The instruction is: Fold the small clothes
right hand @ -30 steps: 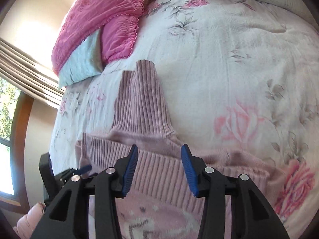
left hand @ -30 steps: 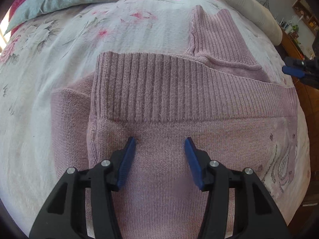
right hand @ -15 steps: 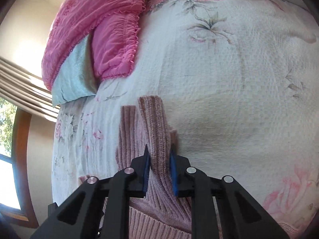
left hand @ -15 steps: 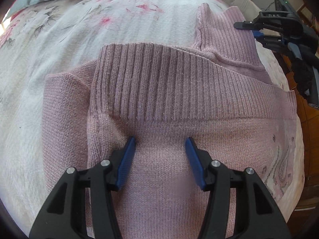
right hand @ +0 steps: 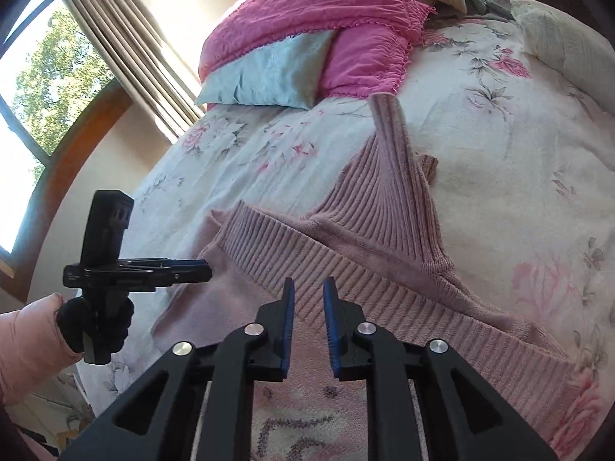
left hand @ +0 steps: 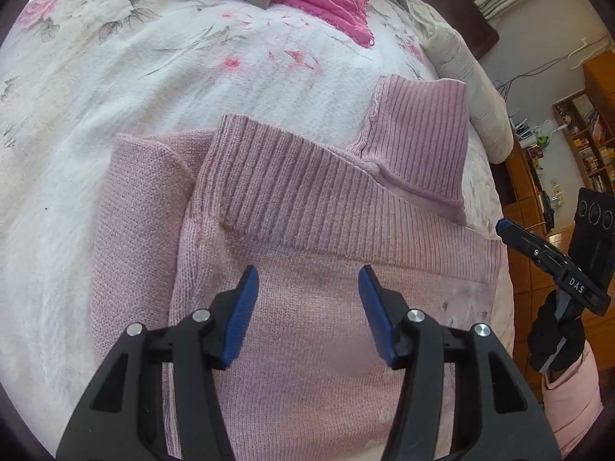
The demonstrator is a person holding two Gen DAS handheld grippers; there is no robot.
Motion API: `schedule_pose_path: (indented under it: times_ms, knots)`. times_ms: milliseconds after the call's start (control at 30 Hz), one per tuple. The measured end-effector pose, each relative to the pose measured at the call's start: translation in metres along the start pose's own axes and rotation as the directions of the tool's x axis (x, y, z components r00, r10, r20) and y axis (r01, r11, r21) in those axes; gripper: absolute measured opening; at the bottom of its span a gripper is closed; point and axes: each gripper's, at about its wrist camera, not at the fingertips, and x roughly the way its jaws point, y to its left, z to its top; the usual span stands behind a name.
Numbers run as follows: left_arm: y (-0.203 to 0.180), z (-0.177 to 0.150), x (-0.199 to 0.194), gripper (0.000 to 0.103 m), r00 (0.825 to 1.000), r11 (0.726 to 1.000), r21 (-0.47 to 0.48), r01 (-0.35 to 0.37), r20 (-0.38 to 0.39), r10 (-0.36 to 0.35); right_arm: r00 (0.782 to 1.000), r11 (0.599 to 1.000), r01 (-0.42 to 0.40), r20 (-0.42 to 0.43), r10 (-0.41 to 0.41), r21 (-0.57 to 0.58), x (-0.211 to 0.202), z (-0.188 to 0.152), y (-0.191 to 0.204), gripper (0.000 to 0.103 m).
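A pink knit sweater [left hand: 315, 253] lies partly folded on the floral bedspread [left hand: 115, 77], below the pink pillow [right hand: 319, 11]. The left gripper [left hand: 307, 299] hovers over its body, jaws wide apart and empty. The right gripper [right hand: 307, 315] — jaws narrowly parted, gripping nothing — is above the ribbed hem [right hand: 384, 288].
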Motion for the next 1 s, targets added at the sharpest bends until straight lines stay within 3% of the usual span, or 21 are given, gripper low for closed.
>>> schedule_pose_path:
  times_ms: [33, 100, 167, 200, 400, 433, 467, 500, 533, 633, 767, 900, 1000]
  knots:
    - [0.000, -0.003, 0.001, 0.054, 1.000, 1.000, 0.003, -0.009, -0.009, 0.009, 0.999, 0.999, 0.036, -0.007, -0.036, 0.013, 0.004, 0.002, -0.007, 0.030]
    - [-0.002, -0.010, 0.003, 0.054, 1.000, 1.000, -0.001, -0.009, -0.028, 0.008, 0.996, 0.995, 0.084, -0.021, -0.083, 0.056, 0.015, 0.012, -0.024, 0.060]
    - [0.001, -0.021, 0.000, 0.054, 0.999, 1.000, 0.004, -0.022, -0.042, 0.022, 0.991, 0.983, 0.136, -0.019, -0.135, 0.120, 0.024, 0.028, -0.042, 0.070]
    - [0.002, -0.025, -0.002, 0.054, 0.999, 1.000, 0.010, -0.025, -0.043, 0.025, 0.991, 0.978, 0.136, -0.028, -0.133, 0.158, 0.031, 0.038, -0.052, 0.075]
    - [0.012, -0.043, -0.016, 0.055, 0.997, 0.996, 0.062, -0.068, -0.038, 0.070, 0.996, 0.905, 0.085, -0.063, -0.064, 0.417, 0.077, 0.083, -0.108, 0.075]
    - [0.014, -0.043, -0.017, 0.055, 0.996, 0.995, 0.064, -0.073, -0.036, 0.076, 0.996, 0.897, 0.086, -0.067, -0.063, 0.433, 0.084, 0.087, -0.111, 0.074]
    - [0.016, -0.043, -0.020, 0.055, 0.997, 0.996, 0.060, -0.073, -0.036, 0.075, 0.995, 0.893, 0.093, -0.068, -0.070, 0.440, 0.089, 0.090, -0.112, 0.063]
    - [0.018, -0.041, -0.020, 0.055, 0.997, 0.996, 0.054, -0.069, -0.035, 0.071, 0.996, 0.895, 0.085, -0.065, -0.063, 0.438, 0.094, 0.092, -0.110, 0.034]
    - [0.020, -0.041, -0.022, 0.055, 0.997, 0.997, 0.049, -0.068, -0.033, 0.069, 0.996, 0.899, 0.087, -0.068, -0.063, 0.428, 0.097, 0.093, -0.107, 0.022]
    - [0.025, -0.037, -0.030, 0.056, 0.998, 0.998, 0.038, -0.052, -0.019, 0.053, 0.997, 0.943, 0.066, 0.004, -0.072, 0.326, 0.083, 0.092, -0.083, 0.017]
    - [0.026, -0.027, -0.036, 0.056, 1.000, 1.000, 0.013, -0.022, 0.006, 0.022, 0.993, 0.980, -0.091, 0.094, 0.075, 0.179, 0.046, 0.069, -0.044, 0.016]
    - [0.019, -0.017, -0.036, 0.056, 1.000, 1.000, -0.010, 0.024, 0.020, -0.023, 0.989, 0.990, -0.142, 0.033, 0.142, -0.015, 0.016, 0.022, 0.003, 0.016]
    - [0.007, -0.012, -0.035, 0.058, 0.997, 0.997, -0.012, 0.070, 0.027, -0.070, 0.993, 0.983, -0.111, -0.048, 0.105, -0.144, 0.005, -0.019, 0.030, 0.016]
